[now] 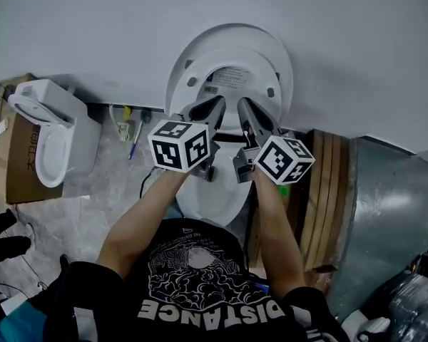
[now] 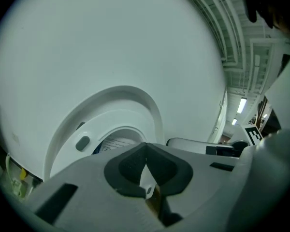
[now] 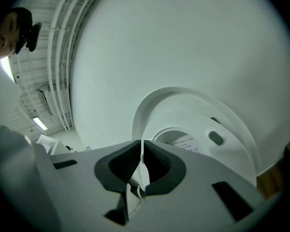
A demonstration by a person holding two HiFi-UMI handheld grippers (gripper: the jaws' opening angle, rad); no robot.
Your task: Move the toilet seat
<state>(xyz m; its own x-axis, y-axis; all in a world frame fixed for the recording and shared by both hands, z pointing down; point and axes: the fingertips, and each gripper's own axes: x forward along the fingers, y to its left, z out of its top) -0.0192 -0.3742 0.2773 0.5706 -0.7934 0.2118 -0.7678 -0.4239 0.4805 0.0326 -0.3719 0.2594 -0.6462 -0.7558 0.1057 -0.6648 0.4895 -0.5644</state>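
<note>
The white toilet seat (image 1: 228, 73) is tipped up toward the wall, in front of the wider lid (image 1: 232, 35). Both stand above the bowl (image 1: 210, 198). My left gripper (image 1: 215, 107) and right gripper (image 1: 245, 107) reach side by side to the seat's lower part. In the left gripper view, the left gripper (image 2: 146, 167) is shut on a thin white edge of the seat (image 2: 94, 134). The right gripper (image 3: 141, 162) is likewise shut on a thin white edge of the seat (image 3: 198, 124). A printed label shows through the ring's opening.
A second white toilet (image 1: 48, 130) stands at the left beside a cardboard box (image 1: 18, 166). Wooden boards (image 1: 329, 191) and a grey metal duct (image 1: 392, 212) crowd the right side. Another person's black glove (image 1: 3, 237) shows at the left edge. Cables lie on the floor.
</note>
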